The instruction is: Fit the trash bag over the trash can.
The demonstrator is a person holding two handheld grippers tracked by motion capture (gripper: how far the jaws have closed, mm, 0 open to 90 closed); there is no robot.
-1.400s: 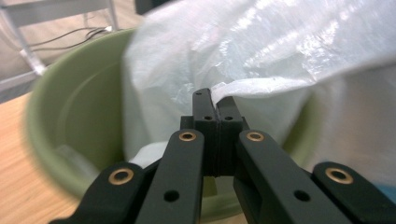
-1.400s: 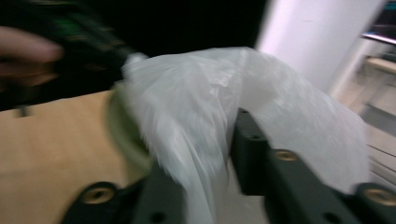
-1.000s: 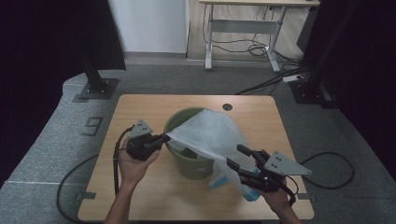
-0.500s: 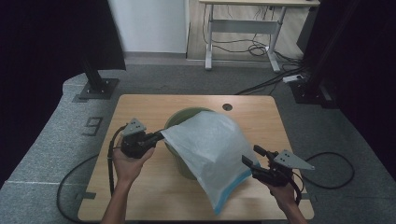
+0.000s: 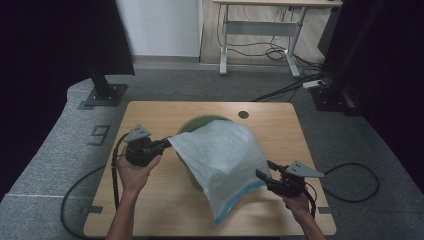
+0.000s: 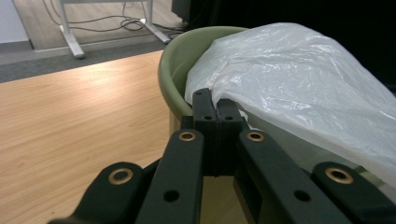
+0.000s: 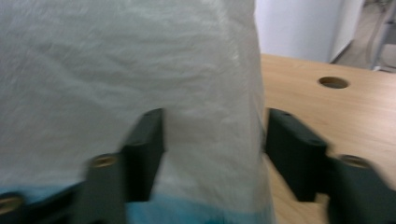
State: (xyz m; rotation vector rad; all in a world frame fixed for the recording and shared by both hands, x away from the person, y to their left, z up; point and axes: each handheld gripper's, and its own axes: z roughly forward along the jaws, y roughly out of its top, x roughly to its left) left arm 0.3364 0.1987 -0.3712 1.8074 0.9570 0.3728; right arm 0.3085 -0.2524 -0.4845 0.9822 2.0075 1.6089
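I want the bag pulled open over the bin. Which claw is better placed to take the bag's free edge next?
The right claw: it is open, with the bag edge between its jaws. The left claw is shut on the bag beside the bin.

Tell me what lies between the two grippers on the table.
In the high view, the white plastic bag spans from the left gripper towards the right gripper, draped over the green bucket standing between them.

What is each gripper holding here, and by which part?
Left gripper pinches a corner of the bag. Right gripper is open around the bag's edge, holding nothing.
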